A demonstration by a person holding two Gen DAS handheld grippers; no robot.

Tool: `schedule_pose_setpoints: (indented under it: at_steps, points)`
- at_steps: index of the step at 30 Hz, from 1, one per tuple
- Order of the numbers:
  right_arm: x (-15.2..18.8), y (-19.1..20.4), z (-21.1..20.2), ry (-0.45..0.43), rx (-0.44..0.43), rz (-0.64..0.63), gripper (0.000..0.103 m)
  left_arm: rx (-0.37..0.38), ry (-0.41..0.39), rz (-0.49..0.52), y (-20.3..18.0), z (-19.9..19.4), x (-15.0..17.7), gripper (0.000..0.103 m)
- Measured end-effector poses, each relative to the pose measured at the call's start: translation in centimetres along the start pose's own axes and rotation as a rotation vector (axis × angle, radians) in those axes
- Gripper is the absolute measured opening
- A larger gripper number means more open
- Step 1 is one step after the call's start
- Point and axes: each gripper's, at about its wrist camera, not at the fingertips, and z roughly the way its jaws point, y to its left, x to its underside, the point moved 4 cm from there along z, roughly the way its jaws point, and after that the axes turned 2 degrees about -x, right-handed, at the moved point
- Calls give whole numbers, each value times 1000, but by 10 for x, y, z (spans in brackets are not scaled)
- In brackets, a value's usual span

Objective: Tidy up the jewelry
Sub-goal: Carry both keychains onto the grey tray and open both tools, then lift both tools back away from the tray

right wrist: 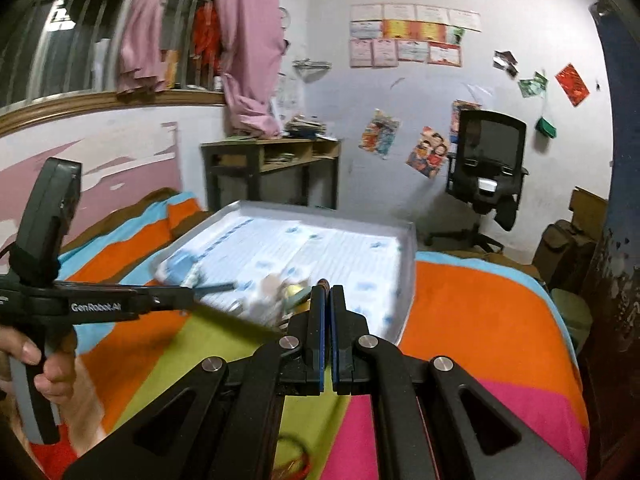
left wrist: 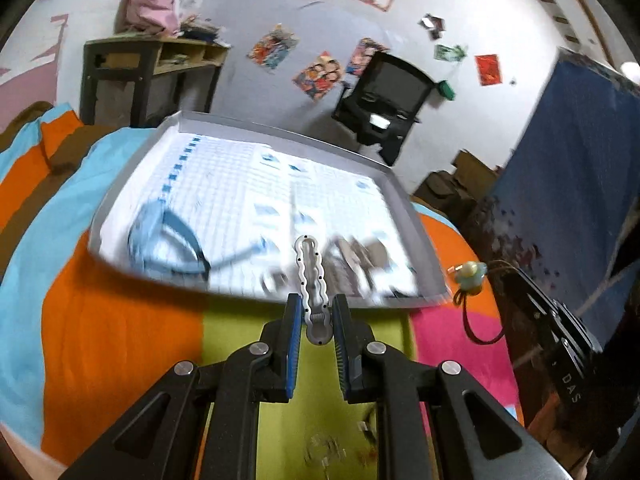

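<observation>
So, quick rundown from where I'm holding these:

Left tongs: my left gripper (left wrist: 316, 320) is pinching a silver wavy hair clip (left wrist: 312, 280) by its spring end, the clip sticking straight out over the near edge of the tray (left wrist: 256, 130).

Right tongs: my right gripper (right wrist: 329, 296) has its pads pressed together on a thin red cord; in the left wrist view that cord (left wrist: 470, 324) hangs in a loop below a pale green and yellow bead charm (left wrist: 471, 275), just off the tray's near right corner.

Tray: grey, shallow, lined with white paper printed in blue grids, sitting on the bedspread (left wrist: 120, 340).

In the tray: a light blue headband (left wrist: 168, 236) near the near left corner, plus some brownish bits (left wrist: 356, 256) along the near edge right of the clip. Too blurry to say what they are.

Bedspread: blocks of orange, lime green, pink and sky blue. Near the bottom of the left wrist view there's something small and clear (left wrist: 324, 450) on the green patch, can't make it out.

My hand: the left hand (right wrist: 44, 368) shows in the right wrist view, wrapped around the left gripper's handle over the bedspread's left side.

Background: black office chair (right wrist: 490, 160) and a wooden desk (right wrist: 276, 164) against the poster-covered wall.
</observation>
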Motion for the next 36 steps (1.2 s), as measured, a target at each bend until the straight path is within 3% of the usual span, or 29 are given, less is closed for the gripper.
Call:
schedule_pose_setpoints:
  at_steps: [3, 9, 17, 19, 21, 22, 23, 26, 27, 32, 36]
  points:
    - [-9, -12, 33, 35, 52, 0, 3, -17, 37, -11, 11, 30, -17, 15]
    - [-2, -20, 79, 105, 71, 34, 3, -62, 73, 31, 19, 64, -17, 15]
    - [24, -23, 93, 157, 74, 71, 4, -109, 53, 73, 9, 71, -11, 15]
    - [27, -24, 92, 156, 78, 82, 10, -116, 46, 78, 8, 68, -11, 20]
    - [26, -27, 85, 135, 78, 93, 34, -131, 30, 84, 5, 60, -10, 34]
    - [24, -28, 79, 120, 80, 96, 39, -130, 17, 84, 4, 54, -10, 36]
    - [22, -28, 73, 102, 83, 97, 41, -126, 1, 81, 2, 47, -10, 42]
    - [10, -30, 45, 43, 95, 102, 41, -127, -82, 65, -6, 16, -12, 76]
    - [4, -30, 31, 14, 96, 107, 46, -126, -124, 61, -8, 1, -12, 82]
    - [-19, -26, -42, -131, 86, 127, 75, -131, -284, 91, -28, -74, -13, 100]
    - [-28, -17, -96, -204, 66, 146, 89, -135, -406, 113, -46, -141, -5, 103]
